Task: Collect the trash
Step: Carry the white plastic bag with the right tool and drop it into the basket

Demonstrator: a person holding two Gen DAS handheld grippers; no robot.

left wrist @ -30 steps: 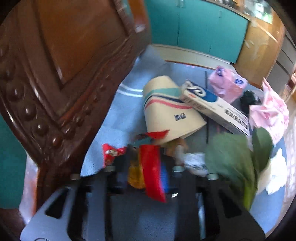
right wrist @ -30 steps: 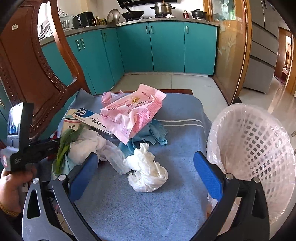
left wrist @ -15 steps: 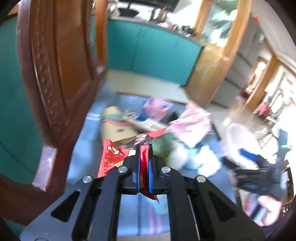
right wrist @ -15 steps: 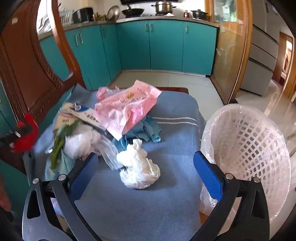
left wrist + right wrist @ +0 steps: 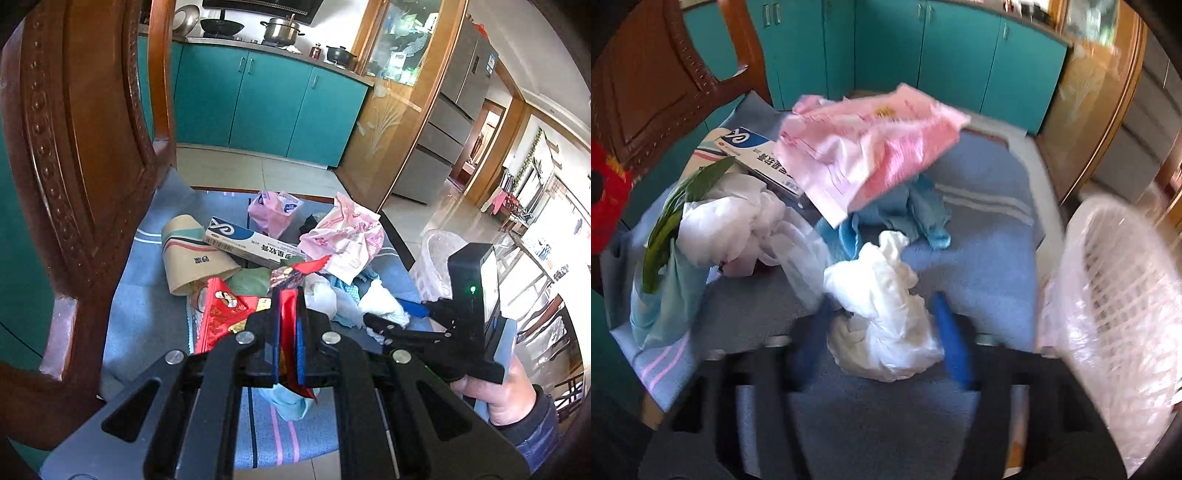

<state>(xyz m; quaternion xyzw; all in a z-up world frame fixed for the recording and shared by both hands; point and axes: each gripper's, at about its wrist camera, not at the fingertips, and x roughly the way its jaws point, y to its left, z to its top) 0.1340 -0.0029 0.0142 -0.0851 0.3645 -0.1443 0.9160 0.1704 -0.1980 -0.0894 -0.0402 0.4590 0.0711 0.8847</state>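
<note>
Left claw (image 5: 287, 317): blue pads clamped together on a crinkled red foil snack wrapper (image 5: 225, 314). The wrapper is held up above the blue striped towel (image 5: 147, 314) that covers the seat; its lower tail hangs out below the pads, and part of its printed face is hidden behind the left finger.

Right claw (image 5: 882, 332): jaws closing around a crumpled white plastic bag (image 5: 882, 314) lying on the towel. The bag sits between the blue pads; motion blur smears both fingers, so contact with the bag cannot be confirmed. In the left wrist view the same claw shows at right, gripped by a person's hand (image 5: 502, 395) in a dark sleeve, cut off by the frame edge.

Remaining pile, towel rear: tan paper cup on its side (image 5: 192, 254), white-and-blue cardboard box (image 5: 251, 245) partly under a pink printed plastic bag (image 5: 871, 147), green leaf (image 5: 676, 210), second white bag (image 5: 727, 221), crumpled light-blue cloth (image 5: 916, 214) half covered.

White lattice plastic basket with clear liner (image 5: 1119, 306): right of the towel, blurred, clipped at the frame edge; contents not readable.

Carved brown wooden chair back (image 5: 74, 184) blocks the left side
</note>
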